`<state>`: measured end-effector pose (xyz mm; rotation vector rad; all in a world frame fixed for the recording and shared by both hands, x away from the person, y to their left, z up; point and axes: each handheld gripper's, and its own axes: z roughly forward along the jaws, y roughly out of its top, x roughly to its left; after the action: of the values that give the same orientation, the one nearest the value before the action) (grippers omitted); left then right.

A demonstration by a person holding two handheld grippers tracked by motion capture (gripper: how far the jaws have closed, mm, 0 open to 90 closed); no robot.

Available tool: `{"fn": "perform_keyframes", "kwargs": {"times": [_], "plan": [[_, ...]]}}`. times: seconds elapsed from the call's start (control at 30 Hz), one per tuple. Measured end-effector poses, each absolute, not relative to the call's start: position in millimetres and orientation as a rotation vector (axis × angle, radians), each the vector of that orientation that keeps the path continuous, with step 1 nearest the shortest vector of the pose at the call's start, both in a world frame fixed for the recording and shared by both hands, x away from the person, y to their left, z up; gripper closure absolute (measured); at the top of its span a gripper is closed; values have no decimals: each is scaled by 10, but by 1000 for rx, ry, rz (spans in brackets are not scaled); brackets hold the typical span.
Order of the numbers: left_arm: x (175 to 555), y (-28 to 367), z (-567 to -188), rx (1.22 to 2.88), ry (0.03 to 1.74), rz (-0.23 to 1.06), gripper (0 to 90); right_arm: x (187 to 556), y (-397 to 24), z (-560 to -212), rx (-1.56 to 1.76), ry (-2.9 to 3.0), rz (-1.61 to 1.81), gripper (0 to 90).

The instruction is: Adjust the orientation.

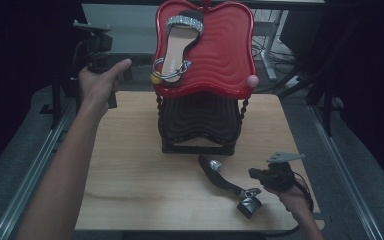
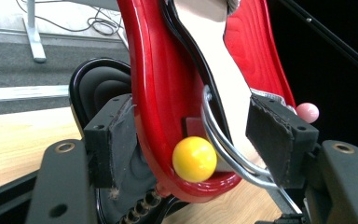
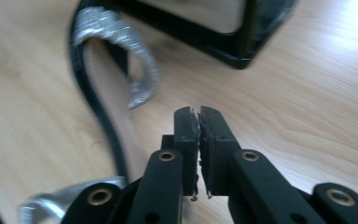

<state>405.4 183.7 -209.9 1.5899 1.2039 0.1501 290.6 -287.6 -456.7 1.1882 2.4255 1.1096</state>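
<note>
The left gripper (image 1: 96,50) is held at the red tray's (image 1: 230,50) lower corner, its jaws spread around the rim and the silver ankle strap of a black, beige-lined sandal (image 1: 179,45). A matching sandal (image 1: 226,182) is seen lying on the table (image 1: 130,165). The right gripper (image 3: 199,122) is clenched empty beside it.

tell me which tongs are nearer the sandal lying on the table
Right. The right tongs sit just beside the sandal on the table, near its heel, jaws shut and empty. The left tongs are far off, up by the red tray.
</note>
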Motion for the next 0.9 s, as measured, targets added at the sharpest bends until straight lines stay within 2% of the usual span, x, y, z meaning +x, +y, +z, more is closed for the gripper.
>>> {"fn": "perform_keyframes", "kwargs": {"times": [0.13, 0.27, 0.9], "plan": [[4017, 1857, -2107, 1589, 1207, 148, 326, 2850, -2532, -4502, 1056, 2548, 1010, 874], [3984, 1889, -2146, 1588, 1215, 143, 326, 2869, -2394, -4574, 1041, 2573, 894, 885], [3956, 1935, -2176, 1580, 1243, 143, 318, 2855, -2284, -4651, 1019, 2595, 832, 895]]}}
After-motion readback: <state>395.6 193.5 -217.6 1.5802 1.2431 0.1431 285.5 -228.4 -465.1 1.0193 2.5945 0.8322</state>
